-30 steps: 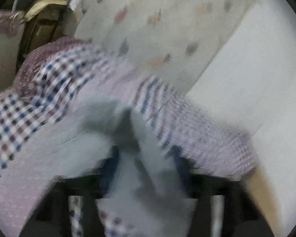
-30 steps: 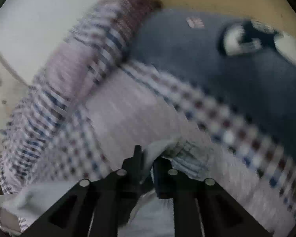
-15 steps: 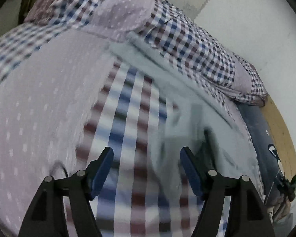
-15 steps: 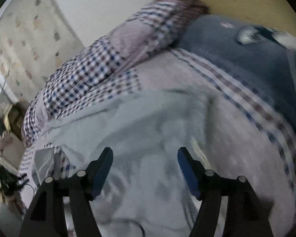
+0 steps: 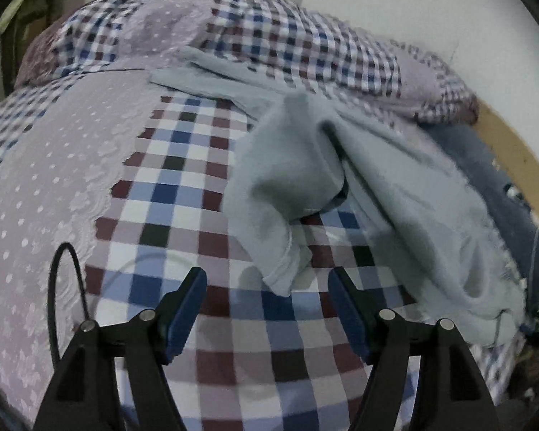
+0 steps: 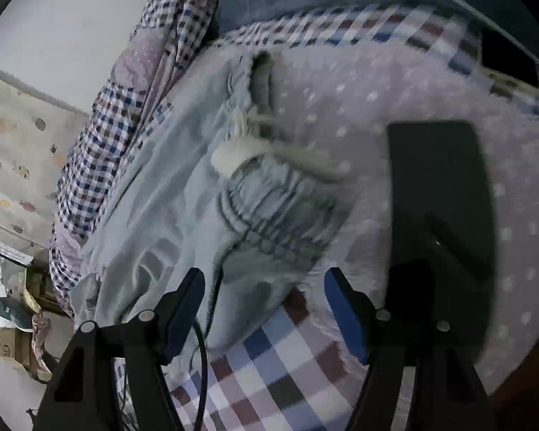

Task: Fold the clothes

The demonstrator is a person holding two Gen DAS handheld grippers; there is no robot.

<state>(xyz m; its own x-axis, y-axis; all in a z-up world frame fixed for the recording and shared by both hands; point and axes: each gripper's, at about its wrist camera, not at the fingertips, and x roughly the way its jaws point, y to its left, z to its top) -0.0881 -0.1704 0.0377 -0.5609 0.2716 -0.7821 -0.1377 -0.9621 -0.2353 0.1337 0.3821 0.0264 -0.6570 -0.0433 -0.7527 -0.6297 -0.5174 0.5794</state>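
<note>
A pale grey-blue garment (image 5: 287, 165) lies crumpled on the checked and dotted bedcover (image 5: 183, 194). In the left wrist view one hemmed corner of it points at my left gripper (image 5: 267, 287). Those jaws are closing, the corner's tip lies just between the fingertips, and the pads do not touch it. In the right wrist view the gathered elastic waistband (image 6: 276, 208) and its white drawstring (image 6: 269, 151) lie ahead of my right gripper (image 6: 264, 283). It stands open over the cloth's near edge and grips nothing.
A checked quilt (image 5: 305, 43) is bunched along the wall at the back. A dark blue blanket (image 5: 503, 194) and a wooden bed edge (image 5: 521, 158) lie to the right. A black cable (image 5: 64, 276) loops on the cover. A dark flat shape (image 6: 438, 197) I cannot identify lies right of the waistband.
A second ago both grippers had the pale cloth between their fingers, lifted. Both have let go and come down toward the bed, and the garment now lies on the cover.
</note>
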